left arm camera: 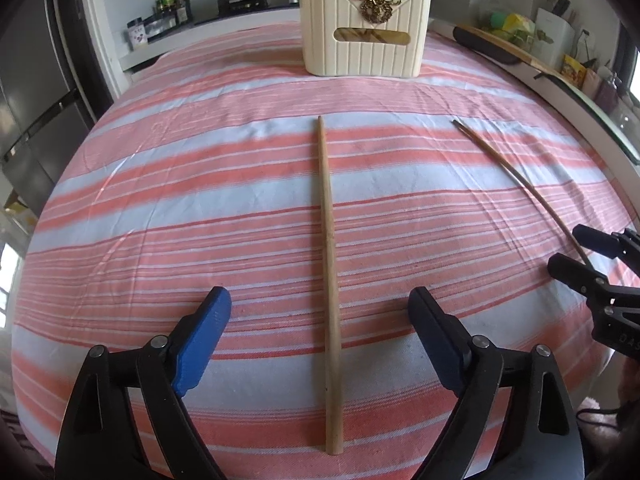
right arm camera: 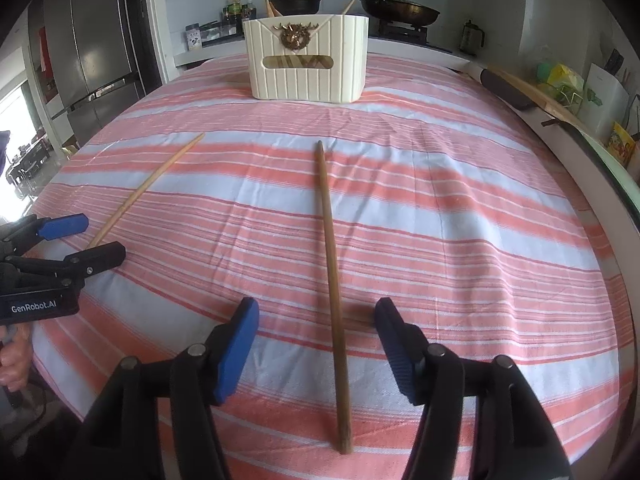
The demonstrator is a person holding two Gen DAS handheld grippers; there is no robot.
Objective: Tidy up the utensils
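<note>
My left tongs (left arm camera: 320, 336) stand wide apart, a pale wooden chopstick (left arm camera: 330, 280) lying flat between the pads, touched by neither. My right tongs (right arm camera: 316, 344) also gape, less widely, astride a darker chopstick (right arm camera: 332, 288), likewise free on the striped cloth (right arm camera: 480, 220). Each chopstick runs lengthwise straight away from its tongs, far end toward the cream utensil holder (left arm camera: 364, 32) beyond. Only the right view shows my hand (right arm camera: 14, 356) gripping the left tool at its left edge; the left view shows just the right tool's jaws at its right edge. Both tongs slope down toward the cloth.
</note>
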